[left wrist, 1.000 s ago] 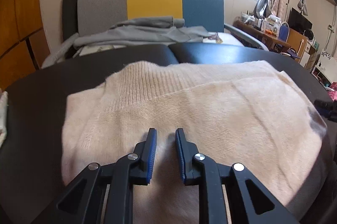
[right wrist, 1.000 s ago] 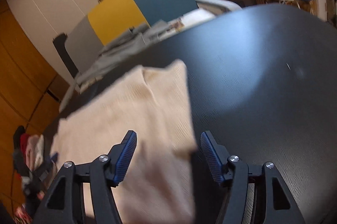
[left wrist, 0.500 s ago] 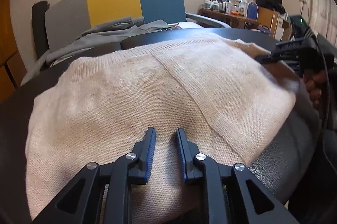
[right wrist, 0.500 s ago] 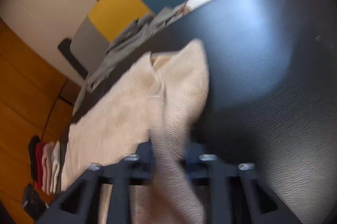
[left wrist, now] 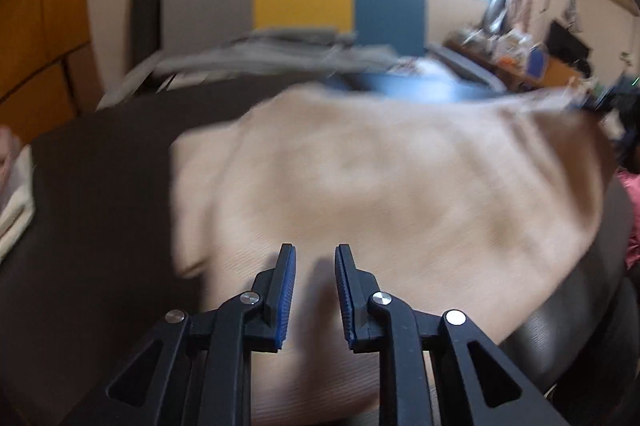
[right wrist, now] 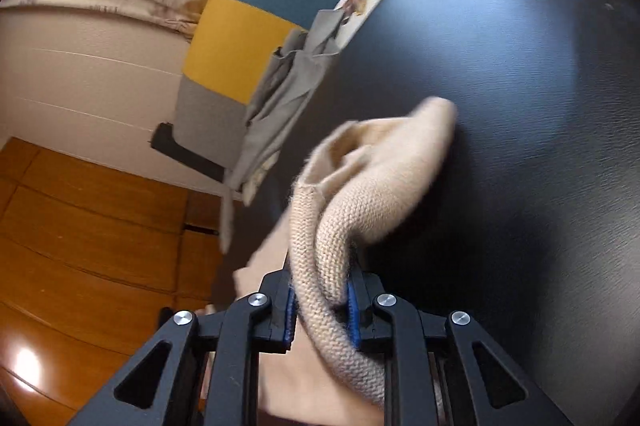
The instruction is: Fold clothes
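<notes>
Right wrist view shows the right claw point(right wrist: 322, 310) clamped on a bunched edge of the beige sweater point(right wrist: 360, 194), which runs leftward across the black table point(right wrist: 520, 66) to the left claw point(left wrist: 315, 290), parted and empty above it.

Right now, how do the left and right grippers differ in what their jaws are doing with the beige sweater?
The right gripper has its jaws clamped on a bunched fold of the beige sweater; the left gripper has a gap between its jaws with nothing in it. The right lifts its fold off the black table; the left hovers over flat cloth. Both have blue pads.
</notes>
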`<state>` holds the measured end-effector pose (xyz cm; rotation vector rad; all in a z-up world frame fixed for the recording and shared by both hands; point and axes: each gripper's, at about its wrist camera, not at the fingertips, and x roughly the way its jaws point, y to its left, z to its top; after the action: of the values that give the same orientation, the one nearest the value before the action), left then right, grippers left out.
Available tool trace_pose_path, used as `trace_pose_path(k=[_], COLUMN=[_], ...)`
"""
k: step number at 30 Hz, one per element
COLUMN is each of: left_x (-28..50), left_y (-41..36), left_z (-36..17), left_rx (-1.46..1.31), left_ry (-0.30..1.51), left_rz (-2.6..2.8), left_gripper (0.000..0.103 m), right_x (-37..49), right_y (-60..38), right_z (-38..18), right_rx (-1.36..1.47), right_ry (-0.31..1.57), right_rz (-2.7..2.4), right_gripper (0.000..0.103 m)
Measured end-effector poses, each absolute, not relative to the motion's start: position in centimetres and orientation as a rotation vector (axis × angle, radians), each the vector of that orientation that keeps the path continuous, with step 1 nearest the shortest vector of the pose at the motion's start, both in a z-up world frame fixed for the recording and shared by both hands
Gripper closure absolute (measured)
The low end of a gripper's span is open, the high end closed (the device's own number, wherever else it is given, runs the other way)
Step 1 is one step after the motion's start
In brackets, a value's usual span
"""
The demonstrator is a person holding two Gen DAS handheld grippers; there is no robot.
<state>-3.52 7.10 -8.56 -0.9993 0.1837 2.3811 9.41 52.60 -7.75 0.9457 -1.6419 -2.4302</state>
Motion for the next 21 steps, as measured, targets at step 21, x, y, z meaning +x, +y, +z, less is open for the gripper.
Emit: trace_pose_path(k=[21], left_x=[-4.5], left_y=[1.1], left_z=[-11.9], left_rx=[-0.924], left_ry=[-0.339], left_rz=[2.246], left_gripper=[0.084], right_x=[-6.1], right_y=[23.6], right_z=[-3.2], right_rx=[1.2], right_ry=[-0.984], right_rz=[-2.323], right_gripper=[0.084])
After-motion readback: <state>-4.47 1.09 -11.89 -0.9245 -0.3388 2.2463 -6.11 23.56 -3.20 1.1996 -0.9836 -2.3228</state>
